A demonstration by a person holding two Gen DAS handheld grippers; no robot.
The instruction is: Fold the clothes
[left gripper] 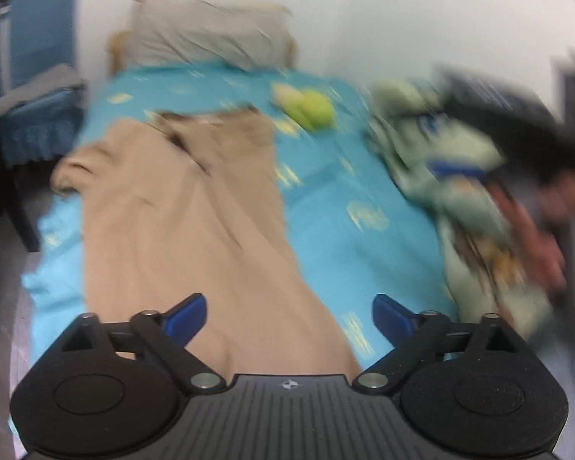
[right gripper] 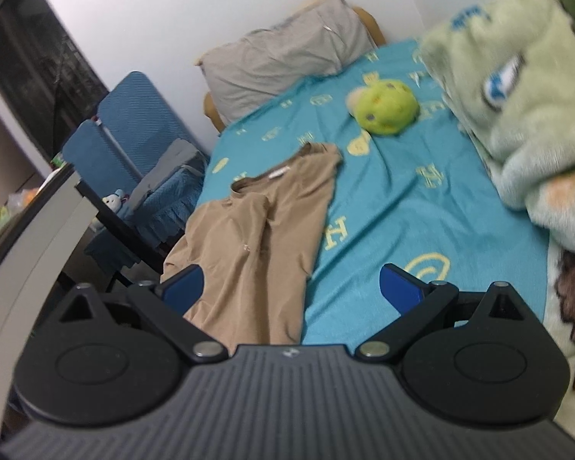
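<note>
A tan T-shirt point(left gripper: 180, 214) lies on the turquoise bed sheet point(left gripper: 337, 230), one side folded over its middle, collar toward the pillow. The left wrist view is blurred. My left gripper point(left gripper: 289, 316) hangs above the shirt's near end, jaws wide apart, nothing between the blue pads. In the right wrist view the same tan T-shirt point(right gripper: 257, 230) lies along the left edge of the turquoise bed sheet point(right gripper: 421, 207). My right gripper point(right gripper: 291, 287) is open above the shirt's near part and holds nothing.
A grey pillow point(right gripper: 283, 57) leans at the headboard, with a green plush toy point(right gripper: 387, 109) below it. A pale green printed blanket point(right gripper: 517, 115) is heaped along the right side. A blue chair point(right gripper: 134, 145) stands left of the bed.
</note>
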